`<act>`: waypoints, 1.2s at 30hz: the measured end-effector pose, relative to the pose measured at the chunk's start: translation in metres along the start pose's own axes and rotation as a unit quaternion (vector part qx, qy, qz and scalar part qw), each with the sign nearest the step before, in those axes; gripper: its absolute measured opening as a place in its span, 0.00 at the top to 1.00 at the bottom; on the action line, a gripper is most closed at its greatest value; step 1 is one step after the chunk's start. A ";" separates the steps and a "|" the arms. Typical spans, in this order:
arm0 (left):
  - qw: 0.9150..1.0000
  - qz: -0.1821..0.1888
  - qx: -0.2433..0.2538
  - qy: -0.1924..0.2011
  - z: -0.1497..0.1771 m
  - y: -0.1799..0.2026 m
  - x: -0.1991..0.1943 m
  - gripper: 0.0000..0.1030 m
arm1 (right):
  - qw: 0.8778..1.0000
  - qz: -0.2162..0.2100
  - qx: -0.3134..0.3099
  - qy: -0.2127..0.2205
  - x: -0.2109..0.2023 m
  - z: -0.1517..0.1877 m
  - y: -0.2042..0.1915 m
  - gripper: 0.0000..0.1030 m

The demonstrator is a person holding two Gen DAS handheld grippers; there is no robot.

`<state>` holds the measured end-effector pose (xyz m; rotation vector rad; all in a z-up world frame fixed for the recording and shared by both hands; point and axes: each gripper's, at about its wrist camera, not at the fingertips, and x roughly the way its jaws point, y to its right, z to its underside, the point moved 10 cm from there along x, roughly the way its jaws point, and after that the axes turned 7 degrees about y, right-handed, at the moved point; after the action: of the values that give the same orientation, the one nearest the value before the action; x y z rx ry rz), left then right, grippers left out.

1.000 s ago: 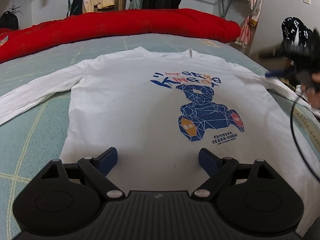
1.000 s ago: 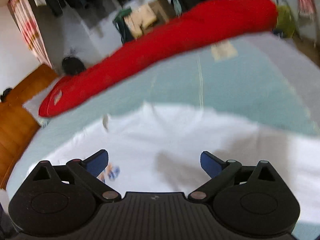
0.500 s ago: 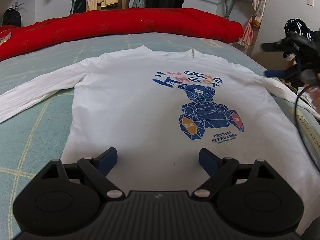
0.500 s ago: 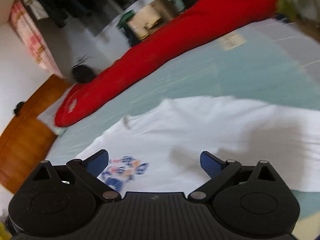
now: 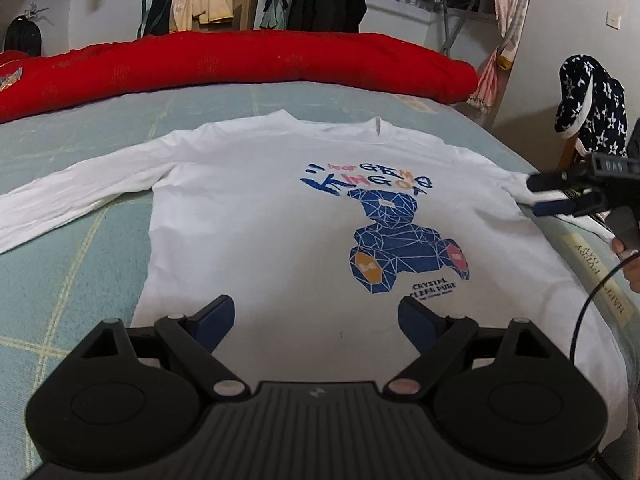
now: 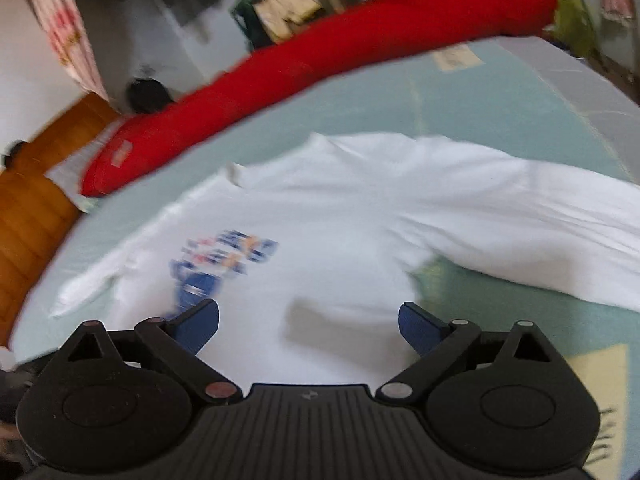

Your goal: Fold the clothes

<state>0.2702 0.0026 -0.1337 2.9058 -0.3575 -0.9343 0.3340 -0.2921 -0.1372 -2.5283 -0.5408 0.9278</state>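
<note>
Left claw (image 5: 316, 316) gaped wide over the hem of the white shirt (image 5: 280, 220), holding nothing.

From the left wrist, the shirt lay flat, print up, on the bed (image 5: 68, 280), collar toward twelve o'clock and the red duvet (image 5: 240, 60); the right claw (image 5: 538, 196) hovered at three o'clock by the sleeve, fingers apart. From the right wrist, blurred, the right claw (image 6: 308, 320) stood wide and empty above the shirt (image 6: 340, 240), one sleeve running toward three o'clock, duvet (image 6: 360, 48) at twelve.

Black claw (image 5: 316, 322) frames, blue pads (image 5: 214, 318); seemingly silver screws.
</note>
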 end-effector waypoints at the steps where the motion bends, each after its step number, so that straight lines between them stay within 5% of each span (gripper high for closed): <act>1: 1.000 -0.001 -0.001 -0.004 0.002 0.000 0.000 0.14 | 1.000 -0.008 0.000 -0.004 0.007 0.004 -0.004 0.03; 5: 1.000 -0.005 -0.004 -0.022 0.014 -0.003 0.004 0.14 | 0.999 0.002 0.001 -0.045 0.034 0.035 -0.002 0.03; 8: 1.000 -0.004 0.002 -0.023 0.017 -0.002 0.005 0.11 | 0.999 -0.008 0.005 -0.033 0.012 0.040 -0.003 0.03; 10: 1.000 -0.005 0.001 -0.023 0.017 -0.001 0.007 0.10 | 1.000 -0.001 0.013 -0.008 -0.011 0.032 0.003 0.02; 17: 1.000 -0.011 0.008 -0.026 0.017 0.000 0.008 0.10 | 0.985 0.121 -0.019 0.122 -0.035 -0.035 0.071 0.01; 22: 0.999 -0.012 0.010 -0.028 0.017 0.000 0.008 0.10 | 0.984 0.147 0.035 0.097 0.002 -0.023 0.119 0.01; 27: 0.999 -0.011 0.012 -0.029 0.016 -0.001 0.010 0.09 | 0.987 0.139 0.010 0.083 -0.019 -0.006 0.104 0.00; 32: 0.999 -0.017 0.013 -0.029 0.015 0.000 0.012 0.09 | 0.980 0.148 0.002 0.134 -0.034 -0.053 0.107 0.00; 36: 0.999 -0.015 0.012 -0.030 0.015 -0.001 0.013 0.09 | 0.978 0.138 0.072 0.140 -0.014 -0.091 0.143 0.00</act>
<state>0.2718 0.0010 -0.1534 2.9182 -0.3306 -1.0296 0.4164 -0.4404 -0.1349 -2.5799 -0.0361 0.6520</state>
